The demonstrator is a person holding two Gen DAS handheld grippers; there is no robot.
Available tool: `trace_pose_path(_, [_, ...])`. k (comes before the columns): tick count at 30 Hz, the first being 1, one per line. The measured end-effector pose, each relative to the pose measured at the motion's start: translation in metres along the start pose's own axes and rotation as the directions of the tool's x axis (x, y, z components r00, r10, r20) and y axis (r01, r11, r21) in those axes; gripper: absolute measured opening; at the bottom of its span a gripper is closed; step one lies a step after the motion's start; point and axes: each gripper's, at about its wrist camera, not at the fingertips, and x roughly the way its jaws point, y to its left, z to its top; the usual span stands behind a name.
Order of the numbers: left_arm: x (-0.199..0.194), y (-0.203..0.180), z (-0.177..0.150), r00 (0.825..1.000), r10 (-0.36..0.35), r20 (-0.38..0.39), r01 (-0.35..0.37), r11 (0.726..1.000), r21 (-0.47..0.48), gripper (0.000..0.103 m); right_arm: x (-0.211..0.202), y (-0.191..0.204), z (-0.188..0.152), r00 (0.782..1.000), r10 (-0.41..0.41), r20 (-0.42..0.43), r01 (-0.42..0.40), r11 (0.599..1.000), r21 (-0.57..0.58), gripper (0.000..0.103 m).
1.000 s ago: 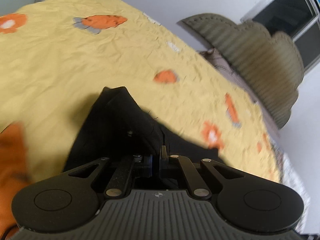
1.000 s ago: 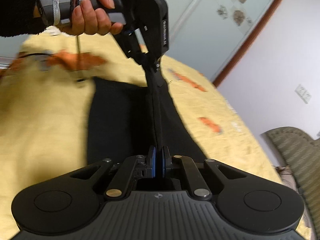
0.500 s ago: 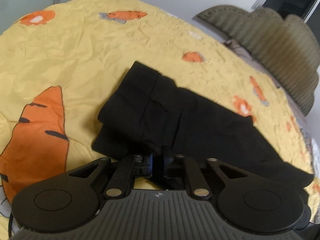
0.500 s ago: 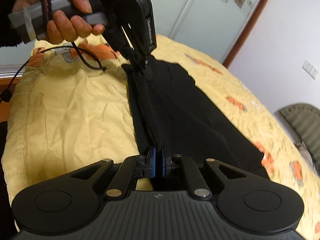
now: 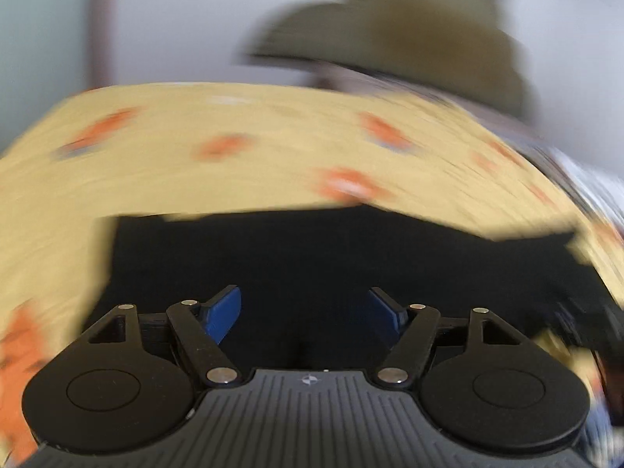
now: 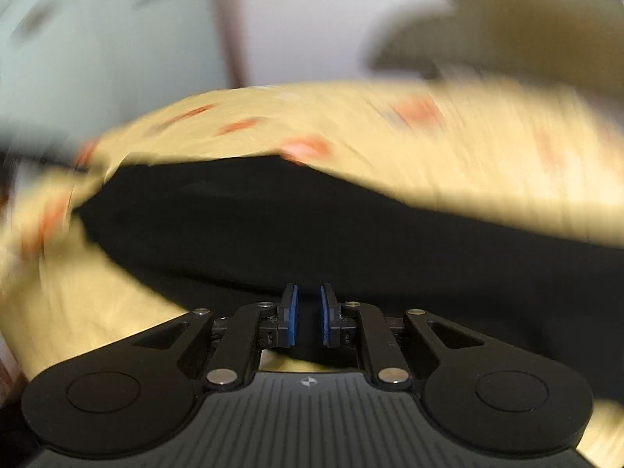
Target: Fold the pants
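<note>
Pants of black soft cloth [image 5: 331, 257] are seen spread flat on the yellow bedsheet with orange prints [image 5: 195, 187], just ahead of the left claw [image 5: 305, 314], whose pads are spread wide apart, presumably to leave the fold settled. A half-second earlier that claw was clamped on cloth. The right claw [image 6: 309, 314] is nearly together, and whether cloth is pinched cannot be told.

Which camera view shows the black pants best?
The left wrist view: the black pants show their far edge and both ends on the yellow bedsheet. The right wrist view shows the pants cut off at the right.
</note>
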Motion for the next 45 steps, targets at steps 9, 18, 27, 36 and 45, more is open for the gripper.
trace_pose_path(9, [0.047,-0.09,-0.025,0.981,-0.181,-0.068,0.193,0.887,0.419,0.073,0.035,-0.074,-0.003,0.987,0.134,0.084,-0.159,0.836,0.525,0.021])
trace_pose_path(18, [0.077,-0.108,-0.038,0.988,-0.135,-0.078,0.156,0.847,0.508,0.061,0.042,-0.092,-0.012,0.975,0.177,0.134,-0.219,0.661,0.718,0.042])
trace_pose_path(27, [0.081,-0.114,-0.041,0.985,-0.157,-0.073,0.171,0.824,0.539,0.013,0.035,-0.091,-0.013,0.986,0.075,0.151,-0.157,0.73,0.665,0.011])
trace_pose_path(36, [0.056,-0.111,-0.049,0.965,-0.231,-0.121,0.259,0.794,0.55,0.004,-0.011,-0.077,-0.038,0.986,0.021,0.163,-0.121,0.765,0.632,0.005])
trace_pose_path(45, [0.058,-0.107,-0.042,0.923,-0.319,-0.216,0.384,0.801,0.46,0.019,-0.028,-0.096,-0.038,0.993,0.049,0.104,-0.105,0.764,0.637,0.011])
